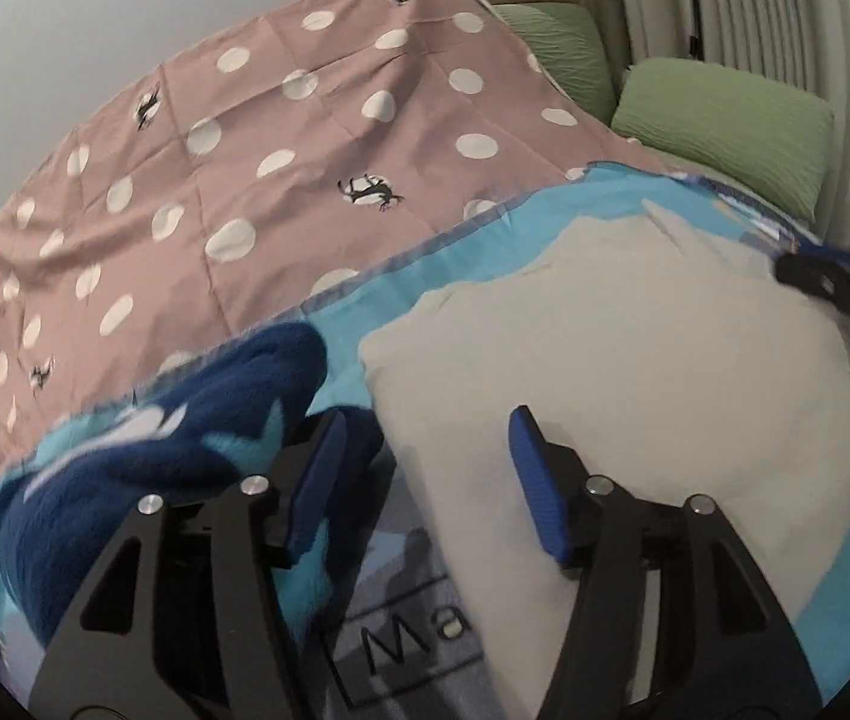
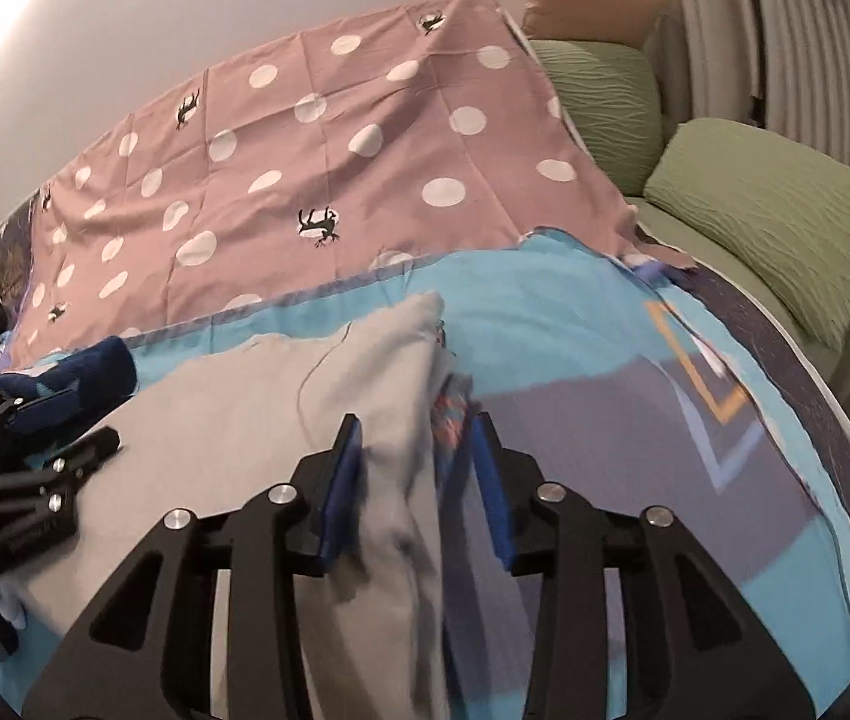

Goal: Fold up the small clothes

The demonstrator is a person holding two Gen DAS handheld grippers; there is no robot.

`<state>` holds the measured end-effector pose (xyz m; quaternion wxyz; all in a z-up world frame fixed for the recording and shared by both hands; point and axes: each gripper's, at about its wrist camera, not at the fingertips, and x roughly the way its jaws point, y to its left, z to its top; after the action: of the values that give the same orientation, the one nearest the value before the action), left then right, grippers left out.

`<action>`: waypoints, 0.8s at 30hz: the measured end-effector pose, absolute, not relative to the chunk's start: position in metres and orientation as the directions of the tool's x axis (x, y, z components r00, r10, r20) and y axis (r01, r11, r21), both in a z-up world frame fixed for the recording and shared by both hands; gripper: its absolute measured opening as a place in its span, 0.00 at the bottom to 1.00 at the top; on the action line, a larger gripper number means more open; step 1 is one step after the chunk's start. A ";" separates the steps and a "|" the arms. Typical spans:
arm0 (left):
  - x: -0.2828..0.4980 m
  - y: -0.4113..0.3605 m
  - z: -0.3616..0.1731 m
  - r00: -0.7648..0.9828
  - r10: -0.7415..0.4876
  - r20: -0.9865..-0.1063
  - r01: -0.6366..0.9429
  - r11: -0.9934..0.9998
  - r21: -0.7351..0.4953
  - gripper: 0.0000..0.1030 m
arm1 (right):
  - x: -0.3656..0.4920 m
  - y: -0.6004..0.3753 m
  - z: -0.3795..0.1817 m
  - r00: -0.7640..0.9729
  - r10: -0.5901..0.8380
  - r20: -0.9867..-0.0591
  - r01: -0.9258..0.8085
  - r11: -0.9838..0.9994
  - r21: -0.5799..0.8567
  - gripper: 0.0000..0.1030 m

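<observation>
While the grey garment (image 1: 634, 360) lies spread on the blue printed bedcover (image 1: 484, 252), the left gripper (image 1: 425, 450) hangs over its near left edge with jaws well apart and nothing pressed between the blue pads. The right gripper (image 2: 416, 468) stands at the garment's right edge, jaws partly apart; a soft fold of grey cloth rises between them against the left pad, and whether the pads pinch it I cannot tell.

Only the left wrist view shows a printed box with the letters "Ma" on the bedcover, at the garment's near left corner. It also shows, left of the garment, most of a dark blue fleece item (image 1: 185, 420), fuzzy, with light patches. Only the right wrist view shows an orange angular line (image 2: 700, 372) printed right of the garment, and patterned fabric under the raised fold.

Beyond the garment lies a smooth pink sheet (image 2: 305, 180) with white dots, and further right two ribbed green pillows (image 2: 772, 222).
</observation>
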<state>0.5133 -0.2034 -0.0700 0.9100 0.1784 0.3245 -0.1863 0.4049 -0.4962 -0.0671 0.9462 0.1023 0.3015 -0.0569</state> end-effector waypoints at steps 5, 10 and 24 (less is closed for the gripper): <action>0.463 -0.186 -0.056 0.720 -0.298 -0.627 0.445 0.891 0.087 0.72 | 0.330 -0.464 -0.041 0.835 -0.092 -0.542 0.180 0.978 0.110 0.68; 0.385 -0.173 -0.044 0.747 -0.344 -0.569 0.439 0.898 0.035 0.89 | 0.251 -0.425 -0.027 0.873 -0.061 -0.483 0.123 0.988 0.097 0.82; 0.183 -0.138 0.000 0.845 -0.349 -0.406 0.388 0.922 0.015 0.98 | 0.084 -0.364 -0.017 0.902 -0.209 -0.378 0.252 0.965 0.067 0.96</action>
<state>0.1830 -0.1376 -0.0005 0.9592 0.0480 0.2019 -0.1919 0.0840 -0.3635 -0.0170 0.9735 0.0571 0.1872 -0.1184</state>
